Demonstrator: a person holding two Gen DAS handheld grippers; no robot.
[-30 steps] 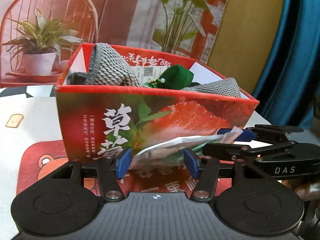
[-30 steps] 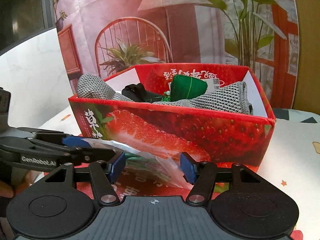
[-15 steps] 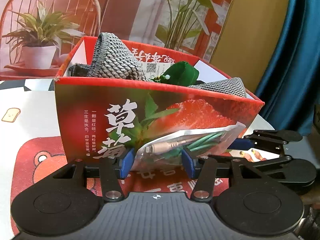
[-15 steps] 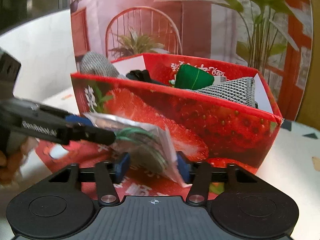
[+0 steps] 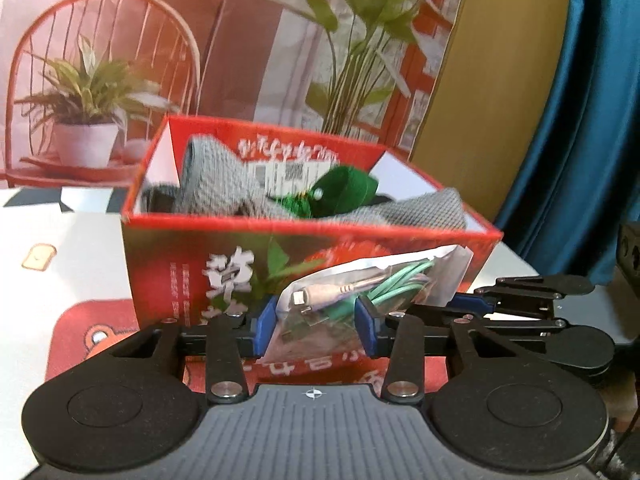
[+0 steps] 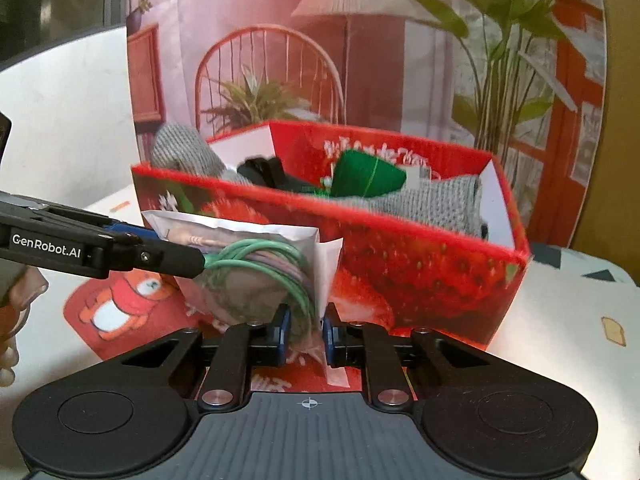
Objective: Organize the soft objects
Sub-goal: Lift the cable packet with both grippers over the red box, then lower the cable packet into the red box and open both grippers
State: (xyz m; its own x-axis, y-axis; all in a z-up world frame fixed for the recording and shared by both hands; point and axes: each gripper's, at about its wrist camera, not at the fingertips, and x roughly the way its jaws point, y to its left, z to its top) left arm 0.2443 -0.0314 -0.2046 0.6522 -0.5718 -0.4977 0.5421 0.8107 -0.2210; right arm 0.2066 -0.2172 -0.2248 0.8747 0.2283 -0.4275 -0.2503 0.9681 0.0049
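Pads of both grippers, left (image 5: 316, 322) and right (image 6: 305, 334), had just been closing and clamped one clear cable bag (image 6: 256, 270), held before the strawberry box (image 6: 420, 276) of soft things.

The red strawberry-printed cardboard box (image 6: 420, 276) looks smooth with a slight sheen outside and plain matt white inside. In it lie a coarse grey knitted cloth (image 5: 216, 184) and a soft, felt-like green plush piece (image 6: 366, 178). Near the camera, the clear crinkled plastic bag (image 6: 256, 276) is glossy and wrinkled, with smooth rubbery green cable coils showing through. The matt black plastic gripper linkages (image 5: 224, 344) carry shiny metal rivets. The printed table mat (image 5: 80, 236) appears smooth and matt.
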